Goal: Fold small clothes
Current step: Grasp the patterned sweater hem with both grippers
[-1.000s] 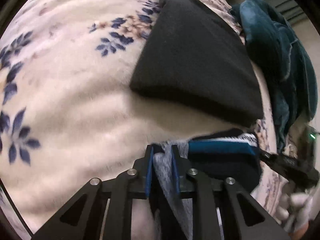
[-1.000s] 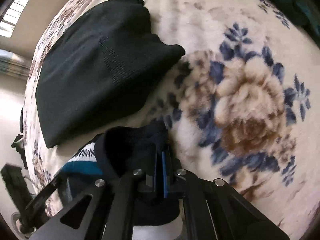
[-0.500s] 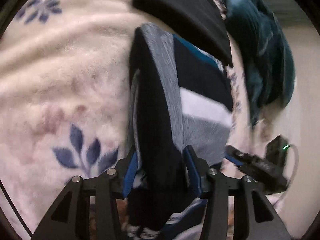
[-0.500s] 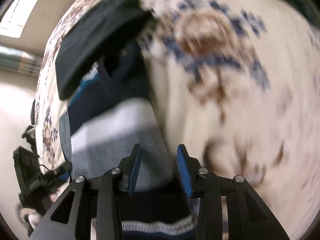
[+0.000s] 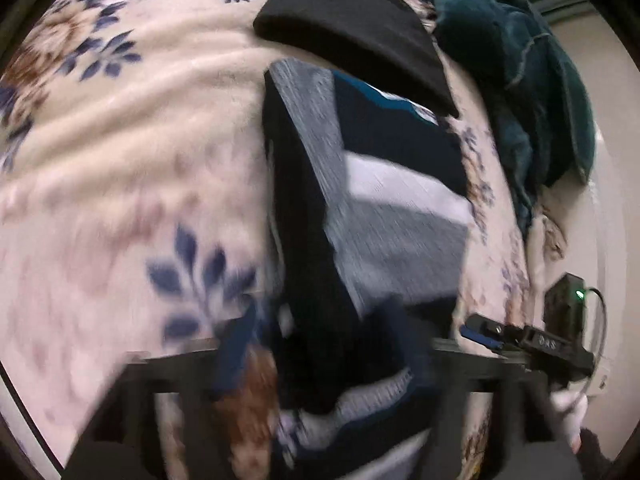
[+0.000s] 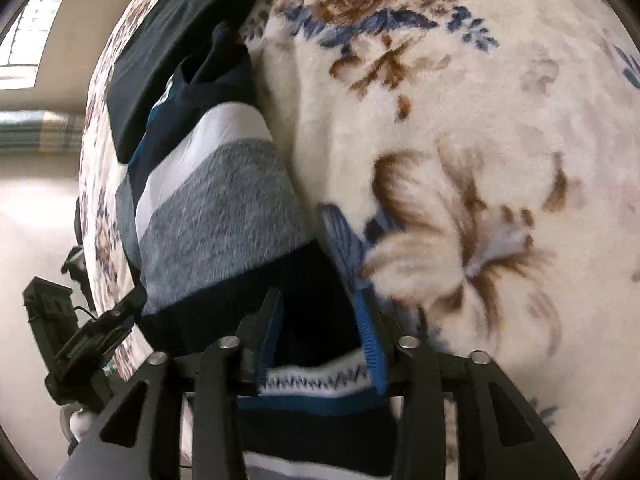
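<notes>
**Striped sweater flat on the blanket, both tongs wide at its near end**

Lying stretched out on the floral blanket (image 6: 480,120): the striped sweater (image 6: 216,208), running from near to far. Banded navy, grey, white, navy again, with a strip of teal toward the far end. Folded along the left side in the left wrist view, where a dark navy layer shows beside the grey band. Near hem patterned in white and blue zigzag, with a teal stripe just under it.

Right gripper (image 6: 320,340) low over that near hem, blue pads (image 6: 370,340) set wide apart. Navy cloth and the zigzag hem between them, not pinched. Right pad close to the edge of the sweater, at the line where cloth meets blanket.

Left gripper (image 5: 326,340) badly blurred at the bottom of its own view. Fingers smeared, yet standing far apart on either side of the sweater's near end. Cannot tell whether either finger touches the cloth. Seen from the right wrist view as a dark shape at the near left, just beside the blanket's edge.

At the far end, touching the sweater: a black folded garment (image 5: 360,28), lying flat. Right of it and farther off, a heap of teal fabric (image 5: 520,80) at the blanket's edge. In the far left corner of the right wrist view, a bright window (image 6: 24,40).
</notes>
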The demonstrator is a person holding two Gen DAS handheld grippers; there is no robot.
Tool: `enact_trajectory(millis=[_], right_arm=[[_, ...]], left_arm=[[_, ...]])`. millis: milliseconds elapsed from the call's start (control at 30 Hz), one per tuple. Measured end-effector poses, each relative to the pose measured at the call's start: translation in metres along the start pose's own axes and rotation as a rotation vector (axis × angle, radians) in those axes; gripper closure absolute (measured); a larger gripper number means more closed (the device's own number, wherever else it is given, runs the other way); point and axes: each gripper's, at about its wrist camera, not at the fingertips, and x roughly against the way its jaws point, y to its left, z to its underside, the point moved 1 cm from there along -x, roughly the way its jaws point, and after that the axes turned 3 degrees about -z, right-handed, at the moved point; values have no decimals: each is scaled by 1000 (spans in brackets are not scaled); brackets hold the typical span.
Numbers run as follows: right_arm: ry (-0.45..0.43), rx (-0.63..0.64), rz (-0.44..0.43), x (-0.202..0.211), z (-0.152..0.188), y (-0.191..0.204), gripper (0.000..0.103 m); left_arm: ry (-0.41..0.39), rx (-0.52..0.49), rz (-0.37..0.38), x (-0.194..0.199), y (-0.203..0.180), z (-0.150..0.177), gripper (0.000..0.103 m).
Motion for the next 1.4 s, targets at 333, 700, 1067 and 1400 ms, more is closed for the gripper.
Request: enact_trajectory(millis=[333,700,1067,1400], right_arm=[[151,46,36,28,110,-35,34],[309,4,90,32,256,-103,34],[416,-24,72,0,311,-133,34],[429,-41,33,-16,330,-142,34]], left_arm=[[48,180,-137,27,3,150,18],[148,200,-236,0,-13,268,31],[141,285,-174,-11,10,304,44],[76,212,-237,6,4,310,29]])
